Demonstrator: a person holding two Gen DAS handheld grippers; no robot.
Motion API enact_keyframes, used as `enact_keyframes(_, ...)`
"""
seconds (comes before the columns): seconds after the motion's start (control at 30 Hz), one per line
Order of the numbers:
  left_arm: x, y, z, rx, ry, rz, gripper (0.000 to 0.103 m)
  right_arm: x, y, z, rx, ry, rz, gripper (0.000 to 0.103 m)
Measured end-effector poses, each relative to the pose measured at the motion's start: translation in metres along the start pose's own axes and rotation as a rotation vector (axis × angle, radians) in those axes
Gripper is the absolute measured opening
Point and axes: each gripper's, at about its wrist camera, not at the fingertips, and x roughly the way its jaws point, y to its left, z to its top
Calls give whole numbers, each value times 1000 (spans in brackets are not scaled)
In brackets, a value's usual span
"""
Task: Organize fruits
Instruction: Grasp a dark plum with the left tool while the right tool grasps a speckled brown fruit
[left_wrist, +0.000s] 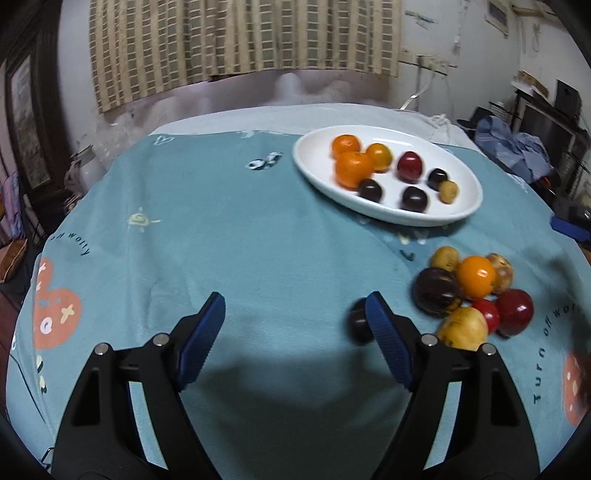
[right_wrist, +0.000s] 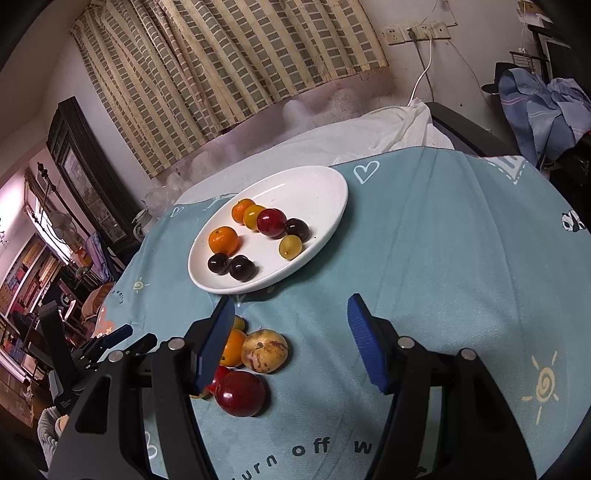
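Note:
A white oval plate (left_wrist: 317, 158) (right_wrist: 321, 192) on the teal tablecloth holds several fruits: oranges (left_wrist: 354, 168), a red plum (left_wrist: 409, 166) (right_wrist: 271, 222), dark plums (left_wrist: 414, 198) (right_wrist: 242, 267) and a small yellow fruit (right_wrist: 290, 246). A loose pile lies on the cloth in front of it: an orange (left_wrist: 475, 277), a dark fruit (left_wrist: 436, 291), a red plum (left_wrist: 515, 312) (right_wrist: 241, 393), a yellow spotted fruit (left_wrist: 463, 328) (right_wrist: 264, 350). My left gripper (left_wrist: 295, 325) is open and empty, left of the pile; a small dark fruit (left_wrist: 358, 325) sits just behind its right finger. My right gripper (right_wrist: 291, 325) is open and empty, with the pile by its left finger.
The teal tablecloth (left_wrist: 229, 236) covers a round table whose edges fall away on all sides. A curtain (left_wrist: 240, 37) and wall stand behind. Clothes (right_wrist: 546, 107) and clutter lie at the right; the other gripper (right_wrist: 110, 343) shows at the left edge.

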Motion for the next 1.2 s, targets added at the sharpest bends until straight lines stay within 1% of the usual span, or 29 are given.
enact_keyframes(0.07,1,-15,-3,66,3,-11,79,1,0,0,-1,4,-4,64)
enact_keyframes(0.13,8,-30,-8,138,21,1,79,2,0,-1,4,8,-4,64)
enact_keyframes(0.17,12,-34,-9,158,32,6,78,2,0,-1,3,7,-4,64)
enact_keyframes(0.2,14,-37,-10,169,47,1,71,1,0,-1,0,5,-5,64)
enact_keyframes(0.23,16,-36,-10,164,51,-8,68,2,0,-1,-1,5,-5,64)
enact_keyframes(0.3,18,-29,-9,130,58,-20,55,2,1,-1,-6,4,-7,64)
enact_keyframes(0.37,20,-20,-8,86,67,-42,47,2,3,-2,-9,9,-6,64)
enact_keyframes(0.43,21,-17,-6,54,69,-62,44,3,4,-2,-16,15,-6,64)
enact_keyframes(0.5,23,-17,-6,41,76,-92,36,4,6,-3,-26,18,-8,64)
enact_keyframes(0.53,24,-18,-6,44,84,-99,34,4,6,-3,-31,19,-9,64)
enact_keyframes(0.63,29,-27,-7,69,107,-88,34,6,7,-4,-37,26,-11,64)
enact_keyframes(0.73,31,-27,-8,65,111,-89,32,10,9,-7,-52,42,-12,64)
enact_keyframes(0.77,31,-27,-8,63,109,-86,29,14,10,-8,-65,59,-6,64)
enact_keyframes(0.93,22,-20,-3,33,69,-95,29,34,11,-16,-70,159,33,64)
enact_keyframes(1.0,22,-18,-3,24,68,-93,29,39,9,-18,-54,186,57,60)
enact_keyframes(1.07,23,-19,-2,29,70,-93,29,42,8,-20,-41,206,73,59)
enact_keyframes(1.2,23,-21,-3,37,74,-96,29,44,16,-24,-100,204,27,59)
